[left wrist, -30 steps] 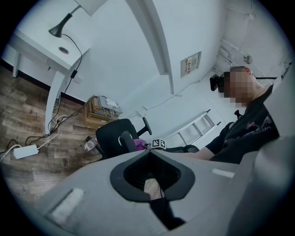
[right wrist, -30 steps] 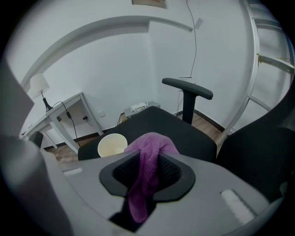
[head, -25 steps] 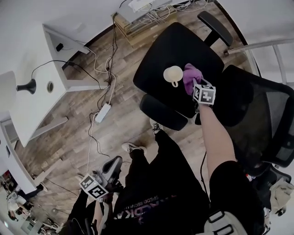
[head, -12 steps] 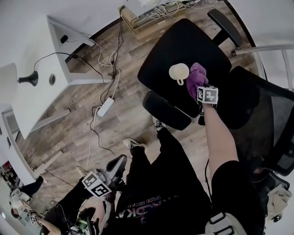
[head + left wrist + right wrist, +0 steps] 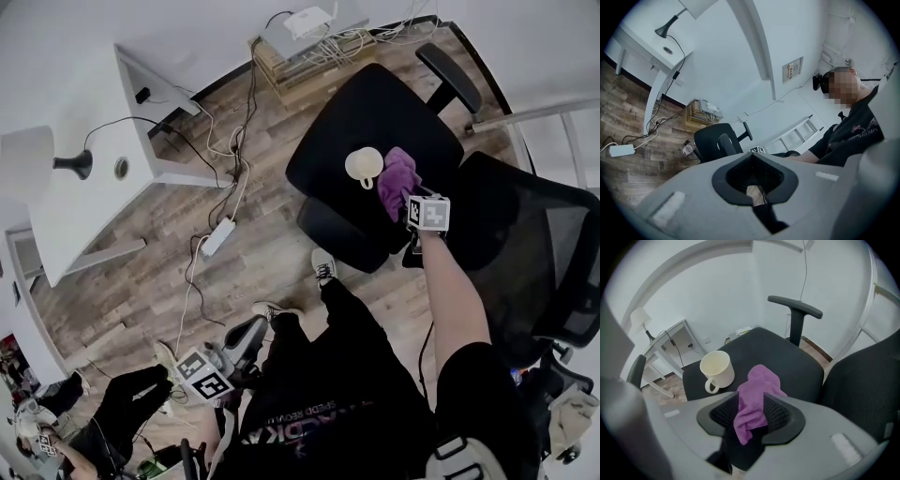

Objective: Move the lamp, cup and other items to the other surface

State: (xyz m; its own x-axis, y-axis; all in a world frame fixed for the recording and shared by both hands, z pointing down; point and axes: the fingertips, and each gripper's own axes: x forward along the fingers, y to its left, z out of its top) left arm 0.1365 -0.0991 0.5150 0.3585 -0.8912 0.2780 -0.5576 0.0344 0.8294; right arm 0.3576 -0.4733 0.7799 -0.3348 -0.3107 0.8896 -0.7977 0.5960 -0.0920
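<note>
**Purple cloth on the chair seat, right jaws loosened around it**

Closest to you, your left gripper [image 5: 251, 330] hangs low by your legs over the wood floor [image 5: 272, 248]. In the left gripper view [image 5: 753, 161] its jaws meet at the tips with nothing between them.

Further out, your right gripper [image 5: 405, 194] tilts steeply down at the near edge of the black office chair seat [image 5: 375, 108]. Its jaws [image 5: 751, 397] have just been opening and now stand apart. The purple cloth [image 5: 757, 383] runs up between them, but the pads don't look like they're pinching it. The cloth is a soft, crumpled strip. Its long axis runs from the jaws straight out across the seat, and the near end droops down between the pads. From the head view the cloth [image 5: 397, 173] sits just beside the cup, touching or almost touching.

The cup [image 5: 364, 165] is a cream mug, smooth and round. It stands upright on the seat with its mouth up and its handle pointing back toward you. Its inside [image 5: 715, 365] shows bare.

A second chair with a mesh back [image 5: 539, 248] stands to your right.

Way off to the left, the lamp [image 5: 30, 161] stands on the white desk [image 5: 94, 103], with a pale shade on a dark base. Its cord trails off the desk toward the cables on the floor.
</note>
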